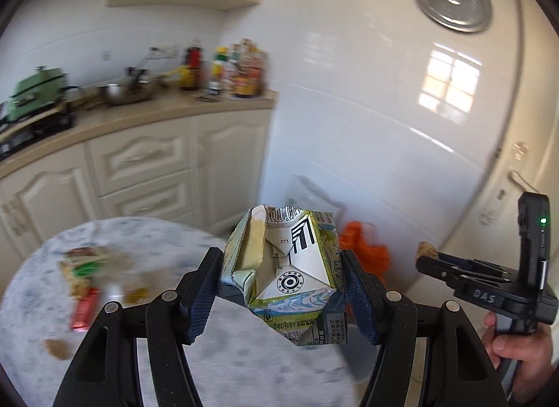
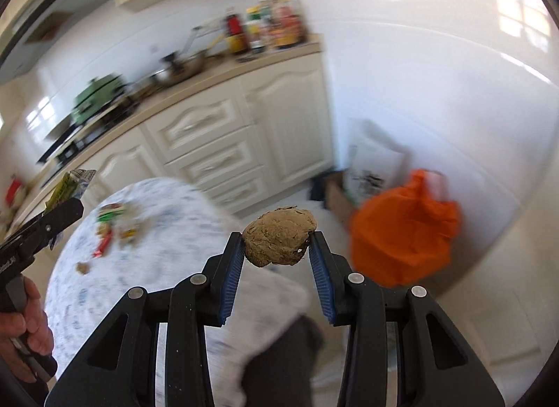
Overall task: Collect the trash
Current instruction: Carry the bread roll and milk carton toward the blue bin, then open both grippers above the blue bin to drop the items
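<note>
Right wrist view: my right hand-held gripper pinches a brown lump, orange bag ahead-right, nearer it; left hand-held gripper clamps crushed carton over the worktop

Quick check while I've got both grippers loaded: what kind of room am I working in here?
Most likely a home kitchen. A counter runs along the white tiled wall above cream cabinets, carrying a green cooker, a metal pan and a cluster of condiment bottles. A round marbled table holds scattered wrappers.
</note>
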### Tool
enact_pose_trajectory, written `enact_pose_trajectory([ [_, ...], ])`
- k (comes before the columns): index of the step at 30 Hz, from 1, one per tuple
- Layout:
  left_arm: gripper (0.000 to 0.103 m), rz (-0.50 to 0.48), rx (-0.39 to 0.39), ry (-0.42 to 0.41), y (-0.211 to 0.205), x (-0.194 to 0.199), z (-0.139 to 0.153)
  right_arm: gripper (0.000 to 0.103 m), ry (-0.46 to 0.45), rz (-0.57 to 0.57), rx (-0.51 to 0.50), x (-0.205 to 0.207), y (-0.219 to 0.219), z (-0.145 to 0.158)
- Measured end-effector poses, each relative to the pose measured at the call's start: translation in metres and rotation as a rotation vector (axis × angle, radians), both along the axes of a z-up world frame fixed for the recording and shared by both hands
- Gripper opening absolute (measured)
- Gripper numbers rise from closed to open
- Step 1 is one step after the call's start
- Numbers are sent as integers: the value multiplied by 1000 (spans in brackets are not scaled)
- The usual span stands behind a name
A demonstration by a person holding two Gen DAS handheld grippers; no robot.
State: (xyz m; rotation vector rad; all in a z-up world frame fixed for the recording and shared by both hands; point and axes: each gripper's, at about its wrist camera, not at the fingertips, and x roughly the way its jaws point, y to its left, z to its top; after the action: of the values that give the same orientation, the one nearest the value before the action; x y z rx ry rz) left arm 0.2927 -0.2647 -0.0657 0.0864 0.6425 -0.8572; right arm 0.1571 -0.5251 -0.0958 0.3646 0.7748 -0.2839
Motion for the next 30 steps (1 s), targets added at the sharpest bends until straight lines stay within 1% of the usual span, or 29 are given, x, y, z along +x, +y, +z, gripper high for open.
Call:
enact_pose_trajectory([
  [3, 62, -116, 14, 48, -50, -21, -13, 39, 33, -92, 3, -32, -32, -10],
  [5, 62, -176, 36, 76, -77, -31, -22, 39, 64, -154, 14, -54, -52, -22],
  [8, 62, -250, 81, 116, -116, -46, -40, 39, 108, -208, 30, -72, -71, -42],
  [10, 62, -294, 119, 141, -143, -55, -52, 39, 129, -240, 68, -83, -84, -58],
  [12, 62, -335, 159, 164, -169, -70, -65, 39, 154, -266, 85, -89, -94, -73],
  [15, 62, -374, 210, 201, -202, -82, -81, 39, 178, -298, 129, -98, -109, -94],
  [20, 62, -422, 278, 254, -243, -105, -107, 39, 210, -338, 192, -108, -128, -124],
  [24, 62, -449, 332, 289, -281, -108, -129, 39, 230, -355, 222, -108, -137, -140],
  [25, 62, -455, 344, 297, -286, -100, -134, 39, 230, -360, 232, -109, -140, -143],
  [26, 63, -460, 354, 303, -295, -101, -138, 40, 229, -363, 238, -110, -142, -146],
  [27, 63, -466, 370, 310, -313, -91, -141, 41, 229, -368, 244, -111, -144, -147],
  [29, 65, -467, 391, 312, -328, -86, -146, 43, 243, -381, 249, -113, -149, -155],
  [30, 71, -468, 411, 310, -335, -86, -149, 51, 254, -393, 250, -114, -152, -158],
])
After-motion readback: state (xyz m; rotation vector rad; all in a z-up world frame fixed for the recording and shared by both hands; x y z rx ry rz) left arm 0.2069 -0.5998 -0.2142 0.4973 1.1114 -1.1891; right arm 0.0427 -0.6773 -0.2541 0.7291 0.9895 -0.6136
